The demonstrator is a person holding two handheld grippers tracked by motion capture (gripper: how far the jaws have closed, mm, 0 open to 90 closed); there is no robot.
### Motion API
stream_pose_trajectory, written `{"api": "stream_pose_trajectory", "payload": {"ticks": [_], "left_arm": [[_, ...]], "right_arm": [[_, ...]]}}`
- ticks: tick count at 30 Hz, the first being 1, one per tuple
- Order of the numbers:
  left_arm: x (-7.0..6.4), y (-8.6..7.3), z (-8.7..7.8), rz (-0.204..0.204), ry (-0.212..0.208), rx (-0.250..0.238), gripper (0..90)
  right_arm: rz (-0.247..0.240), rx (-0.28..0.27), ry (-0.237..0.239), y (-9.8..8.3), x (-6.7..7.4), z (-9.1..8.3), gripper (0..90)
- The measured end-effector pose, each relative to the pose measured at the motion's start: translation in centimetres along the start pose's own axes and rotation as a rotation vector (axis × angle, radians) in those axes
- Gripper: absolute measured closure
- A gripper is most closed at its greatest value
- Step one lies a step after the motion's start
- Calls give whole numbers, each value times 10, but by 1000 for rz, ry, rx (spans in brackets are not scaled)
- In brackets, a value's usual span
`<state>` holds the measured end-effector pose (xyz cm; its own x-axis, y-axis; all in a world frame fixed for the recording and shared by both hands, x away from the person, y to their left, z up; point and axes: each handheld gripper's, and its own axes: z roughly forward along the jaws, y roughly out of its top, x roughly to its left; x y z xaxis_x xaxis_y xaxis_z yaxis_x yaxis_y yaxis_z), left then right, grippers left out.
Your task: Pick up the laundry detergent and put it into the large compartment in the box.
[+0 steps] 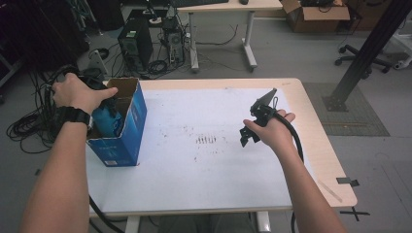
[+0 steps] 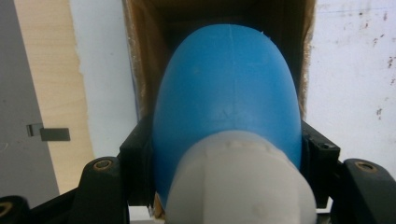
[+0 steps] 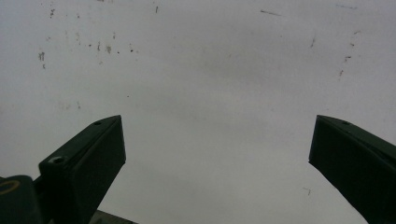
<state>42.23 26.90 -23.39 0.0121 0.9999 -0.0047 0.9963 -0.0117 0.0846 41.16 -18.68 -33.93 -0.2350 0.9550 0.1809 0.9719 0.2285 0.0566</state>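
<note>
**Blue Bottle, Lowered Into Open Carton**

While my left gripper was clamped on the blue bottle, the item sat partly inside the blue carton, body pointing down into the brown interior and white cap nearest the camera. The jaws pressed on both flanks of the bottle just above the cap, in firm contact.

Handling, as I judged it: keep the bottle centred between the carton walls, lower it straight so its shoulder clears the torn cardboard edge, and loosen the grip only once the base rests on the bottom. The carton stood close to the table's left edge and looked light, so a sideways nudge could shift or tip it.

Materials: bottle of smooth, matt blue plastic, rounded, with a faint mould seam down its middle; cap white, ribbed or faceted, slightly blurred. Carton of glossy blue printed board outside, raw brown corrugate inside, flaps open.

My right gripper hung over the middle-right of the table, well apart from the carton, jaws spread wide with nothing between them.

Table: white sheet, scuffed with dark specks, laid on a pale wood top with rounded corners.
</note>
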Motion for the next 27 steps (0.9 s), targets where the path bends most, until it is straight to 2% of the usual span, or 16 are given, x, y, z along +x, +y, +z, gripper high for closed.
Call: {"api": "stream_pose_trajectory", "payload": {"ticks": [14,27], "left_arm": [[-2,0,28,5,3,23,374],[0,0,39,10,4,34,374]], "right_arm": [[-4,7,-12,0,1,4,39],[-3,9,-13,0,1,6,39]]}}
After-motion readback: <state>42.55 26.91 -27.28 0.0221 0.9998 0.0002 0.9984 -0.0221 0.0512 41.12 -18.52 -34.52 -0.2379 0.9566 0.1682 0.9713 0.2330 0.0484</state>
